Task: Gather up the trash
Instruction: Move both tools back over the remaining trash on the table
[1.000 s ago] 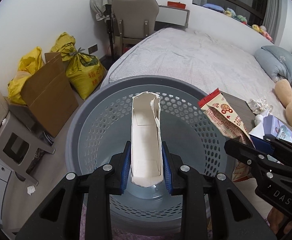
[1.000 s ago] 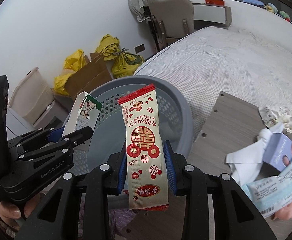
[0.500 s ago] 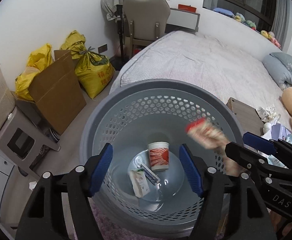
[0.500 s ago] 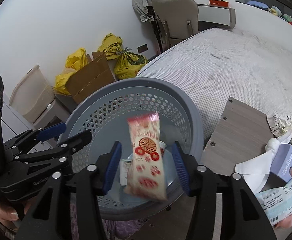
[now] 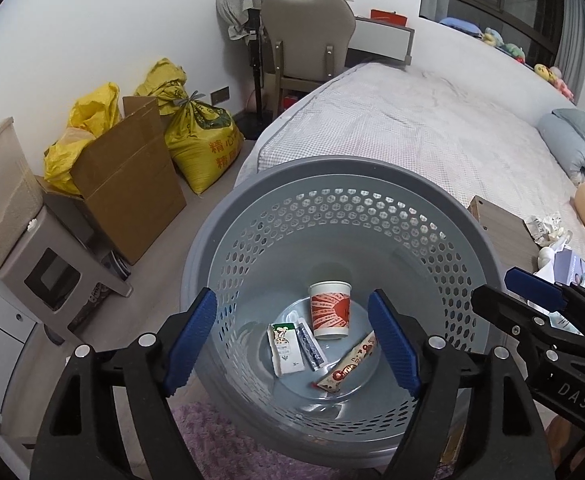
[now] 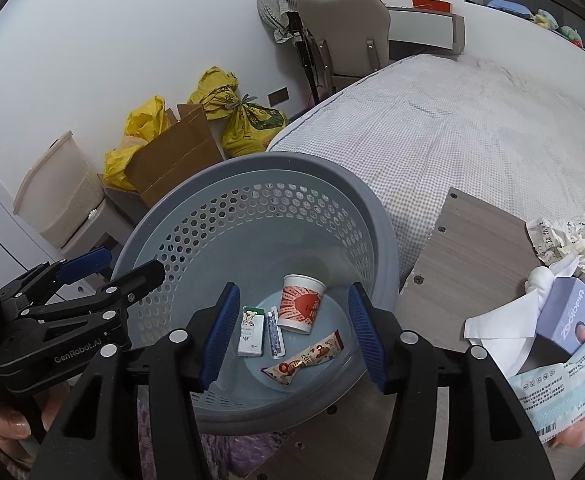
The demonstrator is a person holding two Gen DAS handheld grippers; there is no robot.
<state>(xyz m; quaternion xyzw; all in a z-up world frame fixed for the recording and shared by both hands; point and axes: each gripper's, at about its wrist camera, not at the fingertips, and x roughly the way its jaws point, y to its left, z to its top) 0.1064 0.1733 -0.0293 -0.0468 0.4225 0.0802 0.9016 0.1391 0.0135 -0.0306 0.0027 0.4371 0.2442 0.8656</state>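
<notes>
Trash first: paper cup (image 5: 329,310), small carton (image 5: 285,344), thin sachet (image 5: 310,345) and red snack wrapper (image 5: 348,367) all lying on the floor of the grey perforated basket (image 5: 334,174), cup on its side at the centre, carton and sachet just beside it on the yellow-sack side, wrapper nearer the basket's near wall. Left gripper (image 5: 292,346) hovering above the basket, jaws opening wide, nothing between them; right gripper (image 6: 294,334) likewise above the basket, jaws parted about halfway and empty. Risks from here: more litter waiting beside the basket on the wooden board (image 6: 488,240), namely crumpled paper (image 6: 558,238), white tissue (image 6: 500,330), a pale blue box (image 6: 572,318) and a printed packet (image 6: 564,384); flimsy tissue likely to slip or tear under a partial pinch, light paper likely to drift past the basket rim if let go too far from its centre, and two tools working close over one basket liable to knock together. Right wrist view alone giving the board's litter in full, plus a thumb at the left tool's handle; left wrist view offering only a sliver of that pile beyond the basket, though more of the bed with pillow and what may be a plush toy.
</notes>
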